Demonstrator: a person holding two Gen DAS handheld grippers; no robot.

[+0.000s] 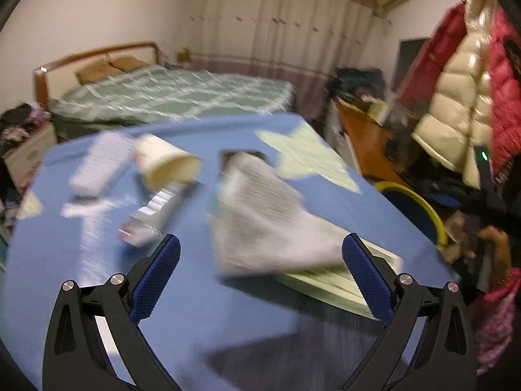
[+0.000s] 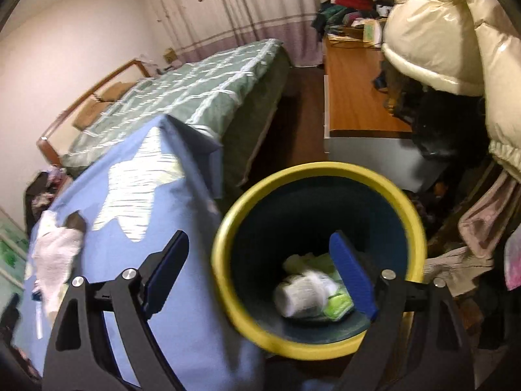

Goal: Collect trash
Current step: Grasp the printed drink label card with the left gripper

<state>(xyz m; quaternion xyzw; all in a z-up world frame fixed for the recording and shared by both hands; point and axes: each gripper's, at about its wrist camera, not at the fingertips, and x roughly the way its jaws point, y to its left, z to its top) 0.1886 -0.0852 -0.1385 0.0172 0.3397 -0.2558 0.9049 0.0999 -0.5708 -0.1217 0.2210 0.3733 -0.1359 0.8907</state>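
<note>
1. The left gripper (image 1: 260, 244) points down at a slant over a blue cloth (image 1: 195, 309) spread on a table, its blue-padded jaws wide apart and holding nothing.
2. Just ahead of its jaws lies a crumpled white tissue (image 1: 270, 215), resting partly on a pale flat book (image 1: 329, 283).
3. Farther left, a paper cup (image 1: 166, 163) lies on its side, its long axis slanting across the cloth and its open mouth facing right and toward the camera.
4. Beside the cup lie a blurred silvery wrapper (image 1: 153, 218) and a white remote (image 1: 97, 166).
5. The right gripper (image 2: 260, 254) tilts down over a bin (image 2: 228, 238) with a yellow rim, its jaws spread wide and empty.
6. Inside the bin, a white cup-like piece of trash (image 2: 302, 293) lies on its side among green and pale scraps.
7. The bin stands right beside the table's edge.
8. Beyond both, a bed (image 2: 195, 97) with a green checked cover stands before curtains.
</note>
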